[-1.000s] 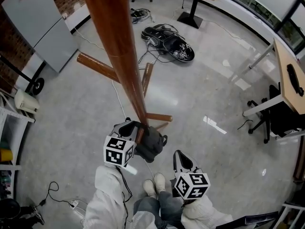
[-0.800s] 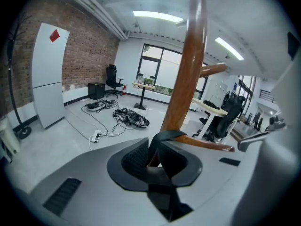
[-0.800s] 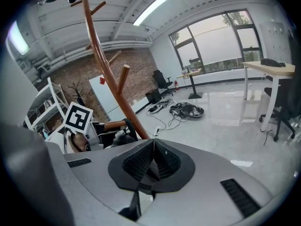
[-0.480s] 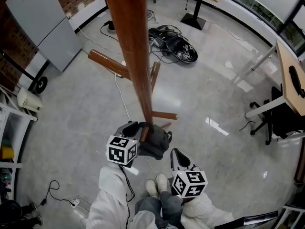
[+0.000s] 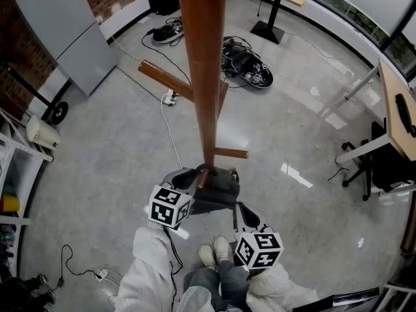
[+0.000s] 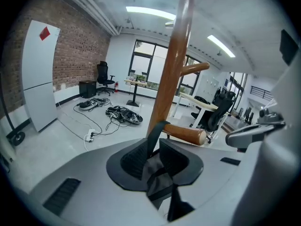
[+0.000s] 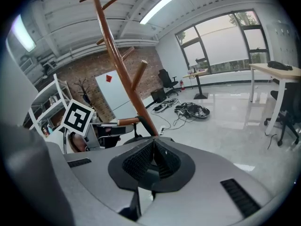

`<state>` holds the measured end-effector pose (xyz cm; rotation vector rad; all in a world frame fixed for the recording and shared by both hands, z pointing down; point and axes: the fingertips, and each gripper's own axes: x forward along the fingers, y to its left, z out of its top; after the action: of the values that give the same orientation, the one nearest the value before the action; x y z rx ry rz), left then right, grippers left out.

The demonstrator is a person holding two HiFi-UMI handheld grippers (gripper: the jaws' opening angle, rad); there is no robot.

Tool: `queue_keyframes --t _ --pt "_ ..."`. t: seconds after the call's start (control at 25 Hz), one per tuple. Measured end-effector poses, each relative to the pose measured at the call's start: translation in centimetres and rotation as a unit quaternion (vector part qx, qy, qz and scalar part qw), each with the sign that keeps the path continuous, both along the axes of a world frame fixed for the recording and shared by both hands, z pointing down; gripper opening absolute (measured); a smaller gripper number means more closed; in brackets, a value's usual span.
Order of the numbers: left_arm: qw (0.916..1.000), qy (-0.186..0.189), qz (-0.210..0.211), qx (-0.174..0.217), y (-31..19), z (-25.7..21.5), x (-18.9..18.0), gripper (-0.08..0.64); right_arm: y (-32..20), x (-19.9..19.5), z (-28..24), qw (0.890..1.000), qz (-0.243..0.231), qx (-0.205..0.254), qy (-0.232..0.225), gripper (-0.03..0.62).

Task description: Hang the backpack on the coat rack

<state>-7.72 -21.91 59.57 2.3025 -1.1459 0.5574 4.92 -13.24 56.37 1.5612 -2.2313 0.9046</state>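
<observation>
Head view steeply down, both gripper views low, outward (coat rack (image 5: 205, 77) shared)

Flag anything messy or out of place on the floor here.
A tangled heap of dark cables sprawls on the open floor behind the coat rack, and a white power strip lies loose nearby.

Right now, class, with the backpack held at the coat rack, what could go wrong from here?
1. The left gripper alone is shut on the backpack strap beside the low peg. Whether the strap loops over that peg is unclear, so letting go might drop the backpack.
2. The right gripper is shut on nothing, so it could not catch a slip.
3. A cable crosses the floor by the coat rack: a possible trip.
</observation>
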Motion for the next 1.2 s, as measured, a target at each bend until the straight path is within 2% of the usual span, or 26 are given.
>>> queue_keyframes --t 0.16,0.48,0.64,0.8,0.88,1.04,1.2 --pt "1.0 0.002 -0.007 0.006 0.8 -0.3 -0.1 0.075 0.3 -0.4 -0.1 1.0 -0.004 0.004 -0.001 0.012" --pt "0.9979 0.026 -0.057 0.013 2.9 -1.4 -1.6 0.075 1.3 -1.3 -0.3 1.0 -0.011 0.003 -0.001 0.012" --pt "0.996 0.04 -0.077 0.022 5.0 -2.8 -2.2 0.075 1.8 -2.0 -0.4 1.0 -0.016 0.008 0.005 0.012" --pt "0.9938 0.065 -0.088 0.023 8.3 -4.7 -1.2 0.075 2.4 -2.3 -0.5 1.0 -0.018 0.011 0.014 0.012" --pt "0.9914 0.075 -0.105 0.027 9.8 -5.6 -0.9 0.075 2.7 -2.6 -0.6 1.0 -0.02 0.013 0.019 0.012" --pt "0.9791 0.121 -0.158 0.044 12.7 -8.1 -1.1 0.037 3.8 -3.3 -0.9 0.999 -0.025 0.014 0.023 0.012" --pt "0.9759 0.121 -0.176 0.048 15.3 -9.0 -1.1 0.003 5.5 -4.0 -1.1 0.999 -0.037 0.012 0.029 0.012"
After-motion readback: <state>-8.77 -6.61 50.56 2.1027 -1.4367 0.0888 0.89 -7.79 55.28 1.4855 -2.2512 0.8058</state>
